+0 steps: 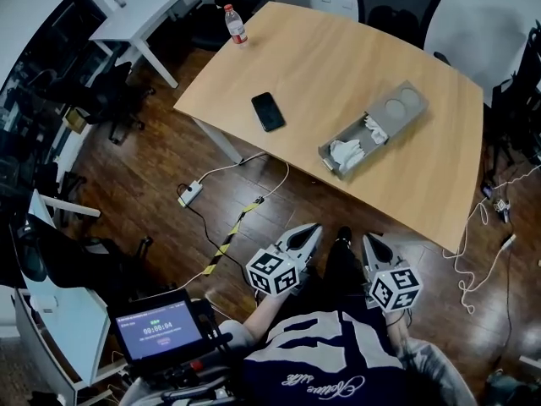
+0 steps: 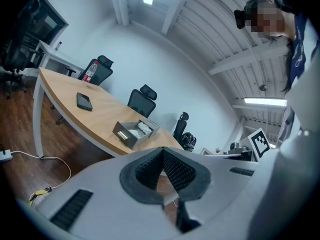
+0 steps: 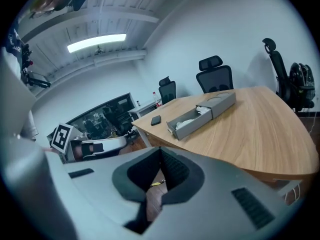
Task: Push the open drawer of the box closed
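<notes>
A grey box [image 1: 404,108] lies on the wooden table [image 1: 321,66], its drawer [image 1: 351,149] pulled out toward the near edge with white crumpled stuff inside. The box also shows in the left gripper view [image 2: 134,132] and in the right gripper view [image 3: 201,115]. Both grippers hang low near the person's body, well short of the table. My left gripper [image 1: 311,229] is shut with nothing in it, tips meeting [image 2: 162,150]. My right gripper [image 1: 369,239] is shut too, empty [image 3: 160,149].
A black phone [image 1: 268,111] lies on the table left of the box; a water bottle [image 1: 236,25] stands at the far left corner. Cables and a power strip [image 1: 189,194] lie on the wood floor. Office chairs stand behind the table [image 1: 397,2].
</notes>
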Demonstrator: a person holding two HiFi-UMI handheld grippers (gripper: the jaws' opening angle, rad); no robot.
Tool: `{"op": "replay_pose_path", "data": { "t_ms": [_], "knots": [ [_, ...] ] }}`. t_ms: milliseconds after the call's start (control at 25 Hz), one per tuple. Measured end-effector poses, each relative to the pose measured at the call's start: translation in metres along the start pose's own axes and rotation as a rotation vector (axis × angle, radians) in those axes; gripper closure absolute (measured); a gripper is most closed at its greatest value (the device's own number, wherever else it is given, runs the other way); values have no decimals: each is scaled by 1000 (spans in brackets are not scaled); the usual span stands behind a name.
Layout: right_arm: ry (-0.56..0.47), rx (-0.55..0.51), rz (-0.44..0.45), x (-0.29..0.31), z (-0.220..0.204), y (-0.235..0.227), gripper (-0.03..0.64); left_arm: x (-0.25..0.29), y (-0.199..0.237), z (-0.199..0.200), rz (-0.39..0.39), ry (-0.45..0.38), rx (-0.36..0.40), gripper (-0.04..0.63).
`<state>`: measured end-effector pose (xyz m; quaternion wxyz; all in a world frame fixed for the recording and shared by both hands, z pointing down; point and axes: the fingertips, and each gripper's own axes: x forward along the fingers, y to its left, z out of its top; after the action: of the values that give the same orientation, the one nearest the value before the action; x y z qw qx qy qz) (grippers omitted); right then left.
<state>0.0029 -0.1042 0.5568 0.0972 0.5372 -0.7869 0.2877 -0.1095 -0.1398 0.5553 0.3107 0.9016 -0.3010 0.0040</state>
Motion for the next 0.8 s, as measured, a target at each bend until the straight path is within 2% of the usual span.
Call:
{"op": "replay_pose_path", "data": {
  "t_ms": [200, 480, 800],
  "knots": [
    [-4, -17, 65, 30, 23, -11, 620, 15, 30, 7, 75, -7, -9, 594],
    [-12, -77, 149, 63, 79, -47, 620, 61, 70, 26, 187, -16, -42, 594],
    [-35, -79, 162, 84, 123, -112, 620, 122, 108, 2, 312, 86, -91, 594]
  ]
}}
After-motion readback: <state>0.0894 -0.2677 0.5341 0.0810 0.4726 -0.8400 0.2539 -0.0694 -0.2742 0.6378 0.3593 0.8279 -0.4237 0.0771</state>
